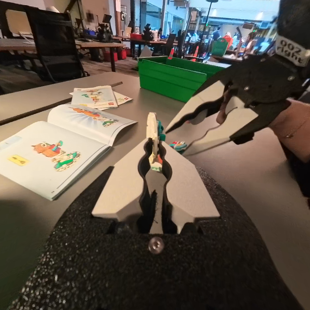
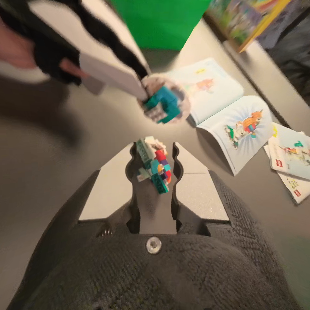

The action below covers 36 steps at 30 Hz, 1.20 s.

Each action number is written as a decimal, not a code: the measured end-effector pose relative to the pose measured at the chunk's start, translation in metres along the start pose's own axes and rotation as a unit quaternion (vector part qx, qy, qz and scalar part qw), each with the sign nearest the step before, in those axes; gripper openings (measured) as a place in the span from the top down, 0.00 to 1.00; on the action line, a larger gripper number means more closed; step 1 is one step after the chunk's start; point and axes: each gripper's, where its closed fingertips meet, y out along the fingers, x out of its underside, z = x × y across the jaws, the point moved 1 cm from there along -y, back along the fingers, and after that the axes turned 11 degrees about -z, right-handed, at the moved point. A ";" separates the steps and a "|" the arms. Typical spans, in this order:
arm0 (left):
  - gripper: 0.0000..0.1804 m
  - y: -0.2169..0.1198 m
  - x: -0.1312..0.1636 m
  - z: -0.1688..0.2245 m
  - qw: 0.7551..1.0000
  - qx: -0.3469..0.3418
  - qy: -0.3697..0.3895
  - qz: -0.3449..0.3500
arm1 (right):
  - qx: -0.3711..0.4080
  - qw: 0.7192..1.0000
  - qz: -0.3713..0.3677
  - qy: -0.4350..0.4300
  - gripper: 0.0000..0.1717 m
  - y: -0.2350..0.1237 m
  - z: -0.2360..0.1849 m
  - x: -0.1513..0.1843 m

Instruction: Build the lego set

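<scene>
A grey table (image 1: 234, 184) stands in a big busy room with desks behind. The left gripper (image 1: 155, 147) is clenched on a round cream brick piece (image 1: 151, 127) with teal bricks on its side, lifted up off the table. The right gripper (image 2: 153, 146) is wide apart, its fingers on both sides of a colourful little brick build (image 2: 155, 166) lying on the table and not pinching it. The two pieces are near each other but not joined. An open booklet (image 1: 55, 151) lies to one side and a green bin (image 1: 171, 78) behind. The table in front is bare, with room to move.
</scene>
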 end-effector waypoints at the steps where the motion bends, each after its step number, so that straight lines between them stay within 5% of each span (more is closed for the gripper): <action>1: 0.98 0.001 0.001 0.000 1.000 0.005 -0.006 -0.003 | 0.012 0.999 0.037 0.016 0.78 -0.006 0.003 -0.008; 5: 0.98 0.001 0.003 0.001 1.000 0.017 -0.015 -0.008 | 0.082 0.989 0.123 0.029 0.85 -0.017 0.004 -0.026; 10: 0.98 -0.002 -0.003 0.008 0.999 0.019 0.031 0.015 | 0.064 0.954 0.229 0.182 0.90 -0.030 0.008 -0.046; 17: 0.98 -0.004 -0.004 0.013 0.997 0.018 0.067 0.027 | 0.125 0.960 0.203 0.146 0.90 -0.031 0.005 -0.044; 21: 0.98 -0.005 0.004 0.026 0.994 0.099 0.033 -0.008 | 0.124 0.965 0.189 0.130 0.85 -0.034 0.002 -0.034; 28: 0.98 -0.017 0.009 0.074 0.947 0.319 -0.035 -0.028 | -0.046 0.955 0.218 0.198 0.77 -0.060 -0.027 -0.012; 32: 0.97 -0.019 0.015 0.091 0.928 0.367 -0.034 -0.049 | -0.172 0.933 0.215 0.232 0.88 -0.067 -0.050 -0.001; 36: 0.98 -0.017 0.015 0.093 0.923 0.377 -0.056 -0.048 | -0.198 0.908 0.250 0.273 0.91 -0.071 -0.049 0.003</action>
